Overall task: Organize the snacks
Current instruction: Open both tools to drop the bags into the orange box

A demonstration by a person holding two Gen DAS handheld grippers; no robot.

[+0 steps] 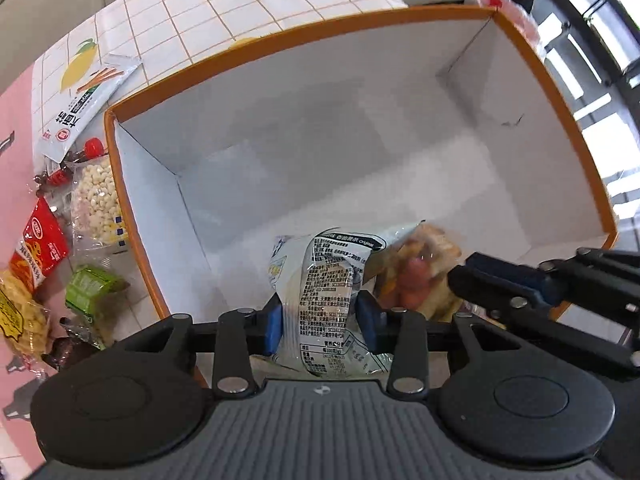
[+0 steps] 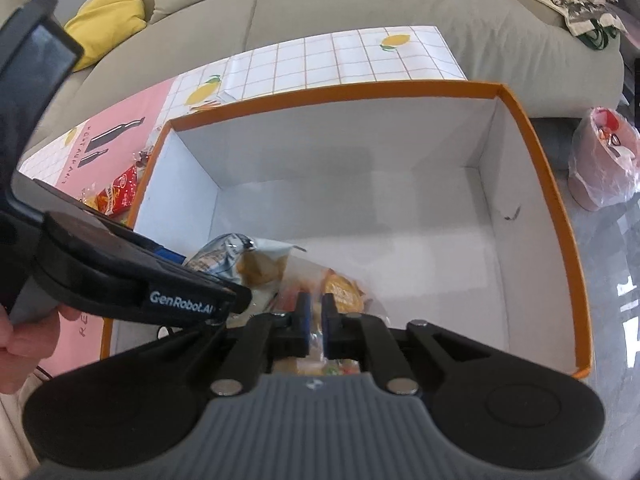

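Over the near end of one orange-rimmed white box (image 1: 532, 30), two hand-held grippers work side by side. Left gripper (image 1: 320, 320) has its blue pads pressed against a white snack bag (image 1: 320, 276) printed with dense black text, too small to read apart from the word "Original" near its top edge; the bag hangs inside the box near the front wall. Right gripper (image 2: 314, 326) pinches a clear snack pouch (image 2: 340, 292) with orange and red contents, its blue pads nearly together on the plastic; this pouch sits just beside the white bag, touching it, also inside the box. White lettering "GenRobot.AI" reads along the left gripper's side in the right wrist view. Outside the box, to its left on a pink and grid-patterned tablecloth (image 1: 168, 12) with lemon prints, several more snacks lie bunched: one red packet (image 1: 38, 248), one green packet (image 1: 90, 292), one clear bag of pale round pieces (image 1: 98, 196), one yellow bag (image 1: 18, 328), and one white packet (image 1: 86, 104) showing carrot sticks with large Chinese characters. One grey-green sofa (image 2: 360, 4) with a single yellow cushion (image 2: 110, 18) stands behind the table.
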